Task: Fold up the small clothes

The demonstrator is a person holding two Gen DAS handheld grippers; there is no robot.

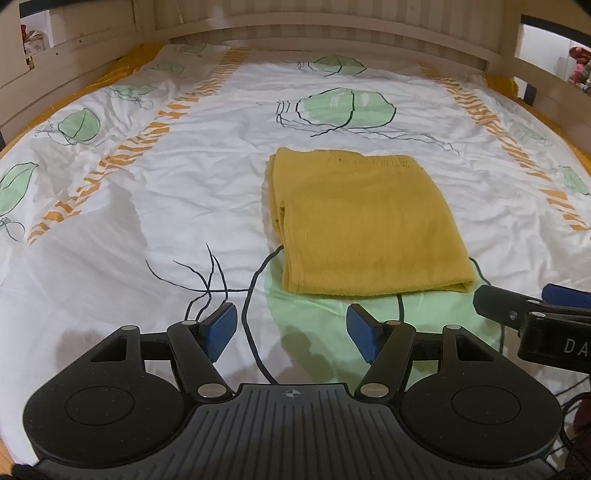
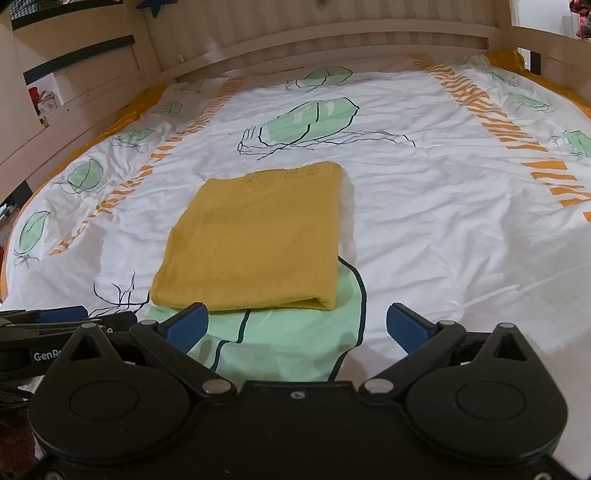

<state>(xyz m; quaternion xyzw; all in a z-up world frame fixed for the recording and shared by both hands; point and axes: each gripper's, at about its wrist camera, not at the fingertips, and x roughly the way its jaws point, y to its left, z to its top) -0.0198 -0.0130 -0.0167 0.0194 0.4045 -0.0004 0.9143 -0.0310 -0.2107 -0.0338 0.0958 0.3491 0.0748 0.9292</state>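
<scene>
A mustard-yellow knitted garment [image 1: 365, 221] lies folded into a flat rectangle on the white bedspread [image 1: 147, 206]; the right wrist view shows the same garment [image 2: 255, 236] just ahead. My left gripper [image 1: 291, 330] hovers open in front of the garment's near edge, nothing between its blue pads [image 1: 221, 330]. My right gripper [image 2: 297, 325] is also open and empty, its left pad [image 2: 186, 325] close to the fold's near edge without gripping it. Each gripper shows at the edge of the other's view: the right gripper [image 1: 528, 306] and the left gripper [image 2: 62, 317].
The bedspread [image 2: 443, 229] has green leaf prints and orange striped bands. A pale wooden bed frame [image 1: 332, 33] runs along the far side, with side rails [image 2: 74, 122] at the left. Cluttered shelves [image 2: 40, 99] stand beyond the bed's left.
</scene>
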